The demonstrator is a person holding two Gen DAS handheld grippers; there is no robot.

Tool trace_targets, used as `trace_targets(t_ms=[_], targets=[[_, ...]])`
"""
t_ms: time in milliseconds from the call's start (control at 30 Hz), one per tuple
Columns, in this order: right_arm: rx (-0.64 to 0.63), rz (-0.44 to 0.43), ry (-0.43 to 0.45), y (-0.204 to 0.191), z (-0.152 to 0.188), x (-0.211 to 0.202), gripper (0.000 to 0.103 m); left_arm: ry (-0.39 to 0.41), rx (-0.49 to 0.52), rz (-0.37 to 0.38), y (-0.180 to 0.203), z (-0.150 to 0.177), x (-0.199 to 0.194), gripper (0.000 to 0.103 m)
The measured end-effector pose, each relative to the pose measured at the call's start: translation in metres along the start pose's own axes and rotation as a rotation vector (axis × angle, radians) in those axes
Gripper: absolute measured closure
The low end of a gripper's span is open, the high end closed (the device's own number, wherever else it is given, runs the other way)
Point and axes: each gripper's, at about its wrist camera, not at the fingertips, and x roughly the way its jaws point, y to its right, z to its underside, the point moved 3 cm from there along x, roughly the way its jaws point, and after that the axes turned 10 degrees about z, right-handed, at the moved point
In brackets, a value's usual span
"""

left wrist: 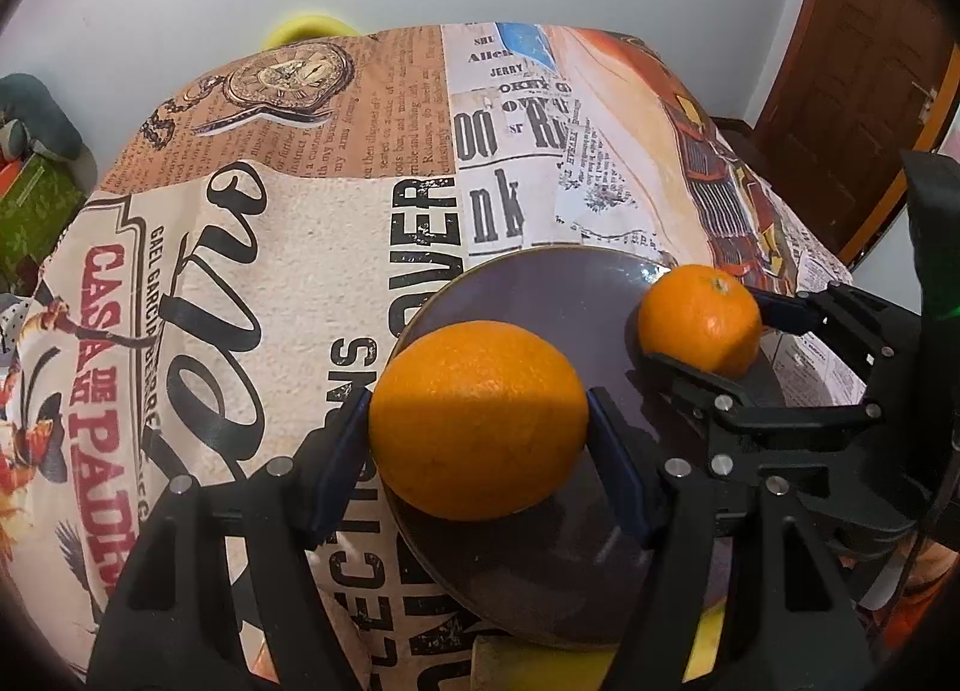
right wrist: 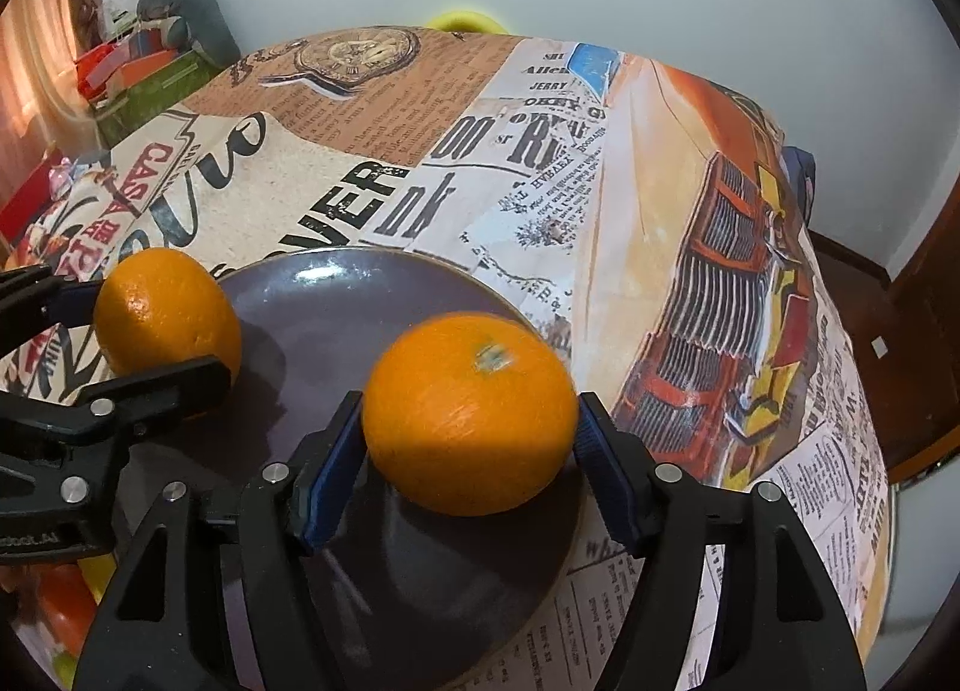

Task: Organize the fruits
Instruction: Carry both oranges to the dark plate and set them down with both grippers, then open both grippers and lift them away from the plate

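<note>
A dark purple plate (left wrist: 540, 295) lies on the printed tablecloth. My left gripper (left wrist: 477, 409) is shut on a large orange (left wrist: 474, 421), blue pads against both its sides, at the plate's left rim; whether it rests on the plate I cannot tell. In the right wrist view this orange (right wrist: 168, 313) and the left gripper (right wrist: 144, 337) are at the left of the plate (right wrist: 336, 319). A second orange (right wrist: 468, 415), stem scar up, sits on the plate between the pads of my right gripper (right wrist: 471, 409), which stand just off its sides. The left wrist view shows that orange (left wrist: 699, 319) and the right gripper (left wrist: 714, 337) at the right.
The tablecloth (left wrist: 252, 283) covers the whole table and drops off at the far and right edges. A yellow object (left wrist: 303, 28) peeks over the far edge. A wooden door (left wrist: 858, 79) stands at the right. Boxes (right wrist: 138, 73) are stacked beyond the table's left side.
</note>
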Motion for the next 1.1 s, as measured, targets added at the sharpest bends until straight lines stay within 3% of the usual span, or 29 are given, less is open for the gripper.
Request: trace_targets(t_ms=[267, 333, 400, 600, 667, 833, 1100], targets=[[0.020, 0.010, 0.042, 0.004, 0.002, -0.028, 0.029, -0.001, -0.017, 0.007, 0.001, 0.007, -0.014, 0.033], [0.021, 0.015, 0.054, 0.005, 0.004, -0.039, 0.029, 0.028, -0.017, 0.014, 0.004, 0.007, -0.025, 0.027], [0.022, 0.019, 0.067, 0.005, 0.006, -0.050, 0.029, 0.077, -0.006, 0.001, 0.008, 0.007, -0.041, 0.015], [0.010, 0.033, 0.111, 0.003, 0.018, -0.089, 0.028, 0.127, 0.036, -0.018, 0.016, 0.015, -0.081, 0.014], [0.009, 0.033, 0.122, 0.001, 0.024, -0.101, 0.023, 0.129, 0.041, -0.029, 0.016, 0.024, -0.093, 0.014], [-0.002, 0.044, 0.133, -0.004, 0.047, -0.124, 0.023, 0.108, 0.043, -0.057, 0.010, 0.052, -0.114, 0.014], [-0.009, 0.063, 0.075, -0.007, 0.096, -0.138, 0.023, 0.044, 0.024, -0.064, 0.004, 0.113, -0.123, 0.014]])
